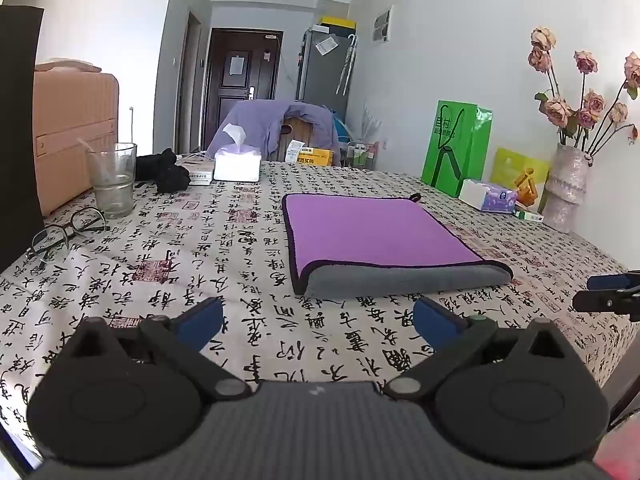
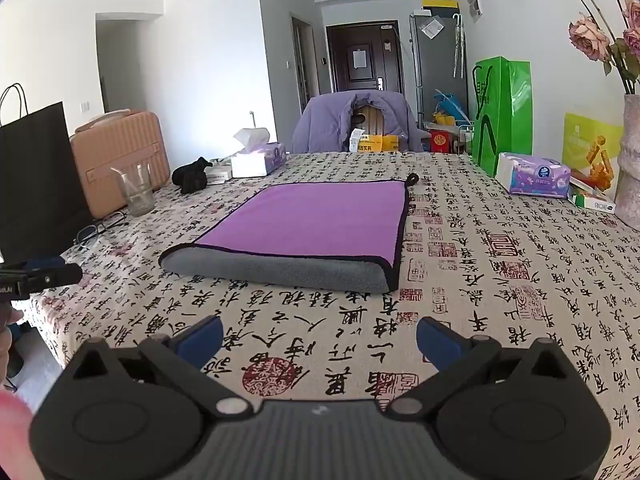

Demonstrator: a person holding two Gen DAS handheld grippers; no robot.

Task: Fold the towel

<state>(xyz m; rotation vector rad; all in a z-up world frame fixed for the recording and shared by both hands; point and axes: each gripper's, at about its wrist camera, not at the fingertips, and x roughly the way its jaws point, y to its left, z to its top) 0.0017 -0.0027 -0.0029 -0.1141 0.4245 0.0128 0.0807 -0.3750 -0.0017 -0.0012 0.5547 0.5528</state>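
A purple towel (image 1: 372, 232) with a black hem lies folded flat on the calligraphy-print tablecloth (image 1: 160, 264); its grey underside shows along the rounded near fold. It also shows in the right wrist view (image 2: 316, 220). My left gripper (image 1: 318, 322) is open and empty, above the cloth in front of the towel. My right gripper (image 2: 319, 340) is open and empty, likewise short of the near fold. Each gripper shows at the edge of the other's view, the right one (image 1: 608, 292) and the left one (image 2: 36, 274).
At the left stand a drinking glass (image 1: 113, 180), eyeglasses (image 1: 66, 234), a black bag (image 2: 38, 184) and a pink suitcase (image 1: 74, 128). A tissue box (image 1: 237, 162) and a black object (image 1: 166, 168) are at the back. A green bag (image 1: 456, 146), a tissue pack (image 2: 534, 174) and a flower vase (image 1: 566, 188) are at the right.
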